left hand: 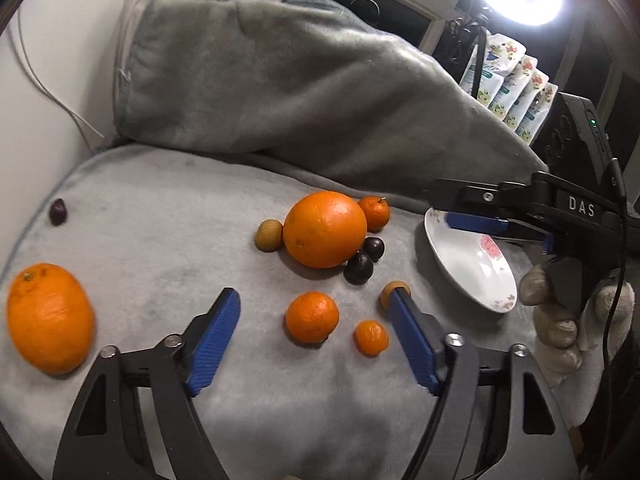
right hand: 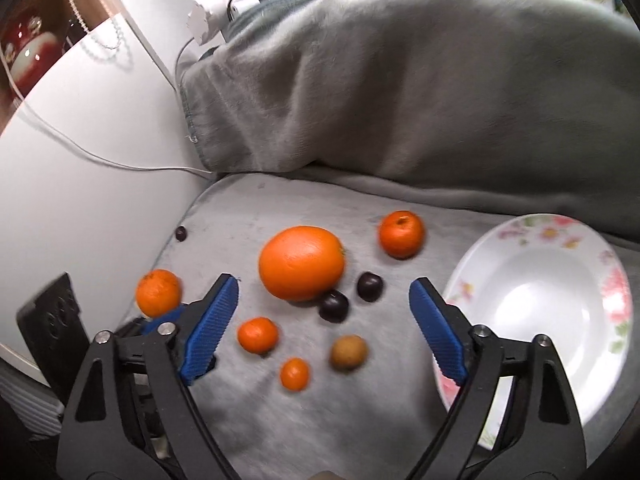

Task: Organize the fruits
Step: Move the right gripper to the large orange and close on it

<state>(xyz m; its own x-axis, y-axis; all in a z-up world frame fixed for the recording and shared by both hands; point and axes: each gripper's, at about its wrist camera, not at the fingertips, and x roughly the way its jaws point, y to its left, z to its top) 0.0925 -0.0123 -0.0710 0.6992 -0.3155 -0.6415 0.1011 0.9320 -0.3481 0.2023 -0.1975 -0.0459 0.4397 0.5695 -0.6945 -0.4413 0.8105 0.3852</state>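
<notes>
Grey blanket (left hand: 160,240), tangerine (left hand: 312,317) between open left claw (left hand: 316,300)

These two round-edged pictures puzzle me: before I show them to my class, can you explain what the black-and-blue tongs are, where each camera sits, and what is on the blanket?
The tongs are hand-held grippers, one per hand, each with a camera looking along its blue fingers. One picture shows the left gripper, open; the other the right gripper, open too. Neither holds anything. On the grey blanket lie a large orange, small mandarins, dark plums and an empty flowered plate.
</notes>
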